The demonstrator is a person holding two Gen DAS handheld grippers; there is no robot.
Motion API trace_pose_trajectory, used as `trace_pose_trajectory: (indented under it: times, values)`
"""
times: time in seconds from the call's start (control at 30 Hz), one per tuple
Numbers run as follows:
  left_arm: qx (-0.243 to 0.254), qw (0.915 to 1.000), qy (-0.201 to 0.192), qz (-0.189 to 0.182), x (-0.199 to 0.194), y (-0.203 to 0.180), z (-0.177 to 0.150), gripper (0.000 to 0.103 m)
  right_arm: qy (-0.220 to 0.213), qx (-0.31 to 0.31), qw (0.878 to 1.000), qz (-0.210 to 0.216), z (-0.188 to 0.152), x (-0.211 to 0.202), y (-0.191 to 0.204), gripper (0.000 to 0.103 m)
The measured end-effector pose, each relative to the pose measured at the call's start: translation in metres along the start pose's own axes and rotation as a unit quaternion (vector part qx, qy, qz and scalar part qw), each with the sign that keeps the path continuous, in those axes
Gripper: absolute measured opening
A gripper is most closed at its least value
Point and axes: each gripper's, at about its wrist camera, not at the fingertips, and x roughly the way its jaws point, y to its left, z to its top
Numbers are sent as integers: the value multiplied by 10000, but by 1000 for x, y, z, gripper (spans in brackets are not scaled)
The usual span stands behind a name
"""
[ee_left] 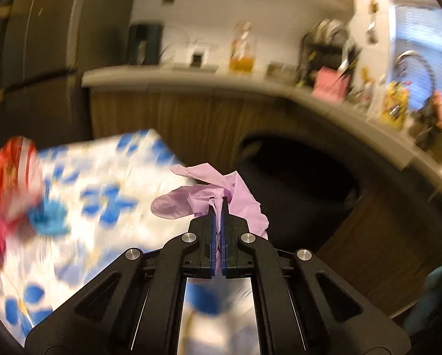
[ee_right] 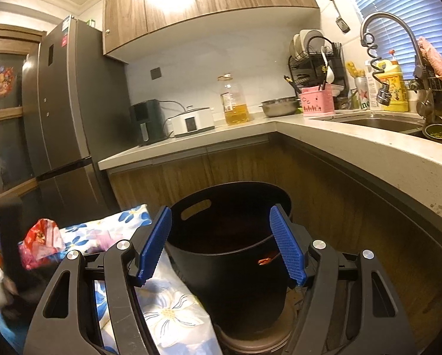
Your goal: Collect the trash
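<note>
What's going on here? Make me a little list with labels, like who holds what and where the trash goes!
left gripper: shut on the purple glove
right gripper: open, holding nothing
bin: black, with a handle slot, standing below the counter corner
still to pick up: red wrapper on the flowered cloth
counter: oil bottle, pink utensil holder

Left gripper (ee_left: 220, 202) jaws pinched together, right gripper (ee_right: 221, 242) jaws spread wide

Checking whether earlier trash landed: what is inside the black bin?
The black bin looks mostly dark inside. One small orange-red scrap shows low against its inner wall. The bottom is hidden by its near wall and shadow.
</note>
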Motion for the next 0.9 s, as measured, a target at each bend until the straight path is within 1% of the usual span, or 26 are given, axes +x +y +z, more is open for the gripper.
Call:
trace_pose_trajectory:
  times: [0.13,0.2,0.23,0.3,0.37,0.43,0.47,0.5,0.53,0.57,0.63,0.67,0.7,0.77,0.9]
  values:
    - [202,9981,-512,-290,-5,-29,42,1,-98,102,9997,-173,4,0,-11,68]
    - [284,9968,-683,-316,1,-43,53,1,-118,119,9996,-228,5,0,-14,68]
    - [321,9964,-705,-348,7,-51,57,1,-131,127,9995,-251,6,0,-16,68]
    - [327,9967,-638,-376,21,-59,58,2,-148,145,9993,-313,8,1,-21,68]
    - [358,9968,-448,-561,41,-68,54,2,-177,184,9989,-398,11,2,-29,68]
    - [419,9972,-242,-569,58,-74,46,4,-172,195,9987,-433,11,4,-33,68]
    - [434,9972,-179,-586,65,-76,42,14,-168,199,9986,-455,11,4,-34,68]
    - [434,9971,-104,-622,70,-76,39,33,-154,203,9986,-471,10,5,-35,68]
    - [414,9972,-45,-618,73,-74,36,46,-147,208,9985,-481,9,5,-36,68]
    - [350,9977,-67,-574,74,-71,34,61,-144,214,9984,-501,9,5,-37,68]
    - [196,9978,-155,-617,71,-62,33,63,-115,244,9984,-496,8,7,-39,68]
    - [118,9980,-153,-595,69,-57,34,67,-110,248,9984,-495,8,7,-38,68]
    - [44,9984,-209,-518,65,-51,34,72,-109,242,9985,-486,8,7,-37,68]
    - [-37,9989,-294,-372,56,-43,32,76,-114,228,9986,-465,9,7,-36,68]
    - [-296,9984,-439,186,31,-20,23,80,-118,159,9993,-306,9,6,-25,68]
